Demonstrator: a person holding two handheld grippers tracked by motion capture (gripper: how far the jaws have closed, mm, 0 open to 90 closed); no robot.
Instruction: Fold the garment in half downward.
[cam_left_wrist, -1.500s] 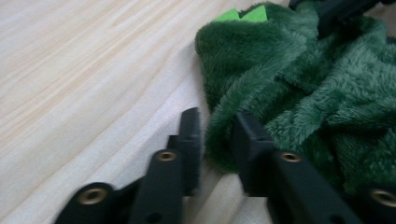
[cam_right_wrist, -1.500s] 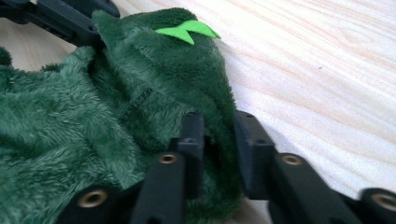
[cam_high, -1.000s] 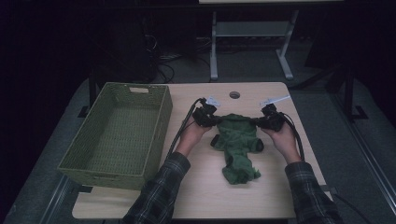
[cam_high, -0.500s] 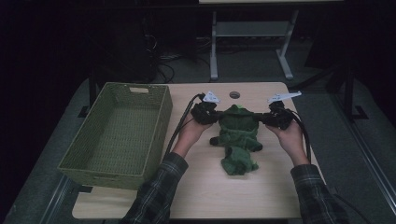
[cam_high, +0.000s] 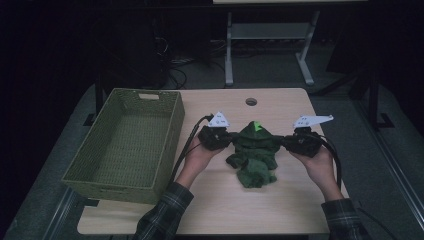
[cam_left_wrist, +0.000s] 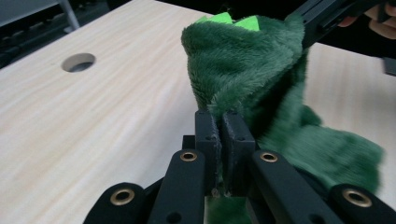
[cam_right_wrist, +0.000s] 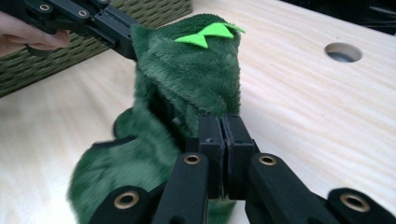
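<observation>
The green plush garment (cam_high: 254, 155) hangs between the two grippers over the middle of the wooden table (cam_high: 250, 210), and its lower part rests on the tabletop. It has bright green felt spikes (cam_right_wrist: 208, 33) on its top. The left gripper (cam_left_wrist: 223, 140) has its jaws pressed together on one edge of the plush fabric, and the right gripper (cam_right_wrist: 223, 142) pinches the opposite edge in the same way. A woven green basket (cam_high: 90, 172) stands at the left side of the table, just beside the left hand (cam_high: 197, 159), and nothing lies inside it. A round cable hole (cam_high: 251, 102) is in the table behind the garment. The white marks on the grey plates are too small to read.
</observation>
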